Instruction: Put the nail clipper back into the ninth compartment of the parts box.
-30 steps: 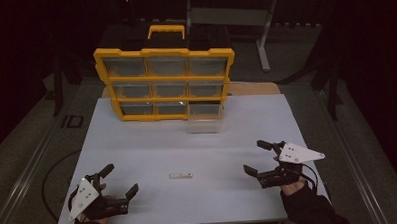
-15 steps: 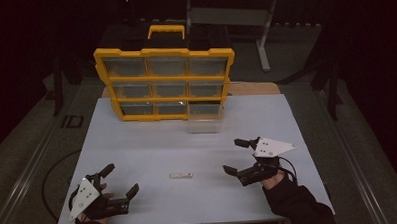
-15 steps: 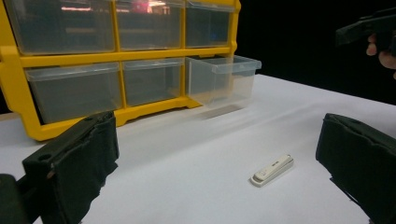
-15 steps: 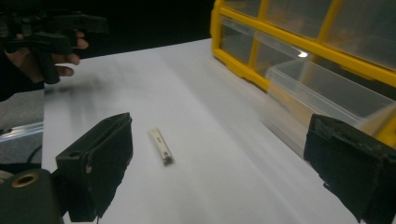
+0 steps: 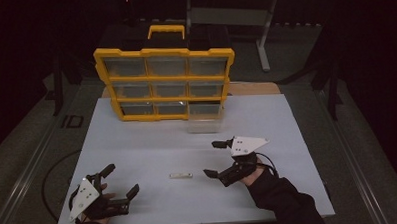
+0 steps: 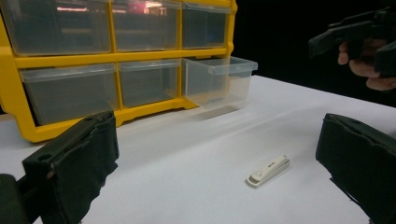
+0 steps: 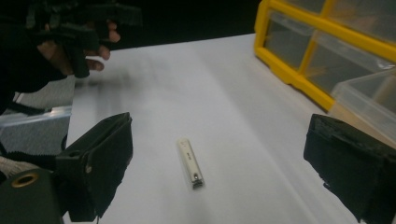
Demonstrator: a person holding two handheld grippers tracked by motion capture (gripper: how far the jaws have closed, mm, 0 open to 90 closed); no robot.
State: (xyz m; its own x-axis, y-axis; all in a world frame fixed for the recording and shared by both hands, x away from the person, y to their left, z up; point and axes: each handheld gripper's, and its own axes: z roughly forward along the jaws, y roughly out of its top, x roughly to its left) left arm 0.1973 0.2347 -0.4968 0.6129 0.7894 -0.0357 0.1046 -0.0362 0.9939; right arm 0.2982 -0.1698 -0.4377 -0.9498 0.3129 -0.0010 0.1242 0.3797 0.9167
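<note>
A small white nail clipper (image 5: 181, 175) lies flat on the white table (image 5: 287, 124), near the front middle. My right gripper (image 5: 212, 158) hovers just right of it, open, with one jaw above the other and nothing between them. In the right gripper view the clipper (image 7: 190, 162) lies ahead between the wide-open jaws of that gripper (image 7: 219, 135). My left gripper (image 5: 121, 179) rests open at the front left corner, well left of the clipper. From the left gripper view the clipper (image 6: 268, 171) sits ahead and to the right, with the gripper (image 6: 215, 140) holding nothing.
A yellow organizer (image 5: 165, 83) with clear drawers stands upright at the table's back. Its bottom right drawer (image 5: 204, 123) is pulled out onto the table. A yellow handle (image 5: 166, 30) tops the organizer. Bare table surface spreads around the clipper.
My right gripper has moved left and a little forward, from the table's right side to just beside the clipper. The left gripper and the clipper have stayed put.
</note>
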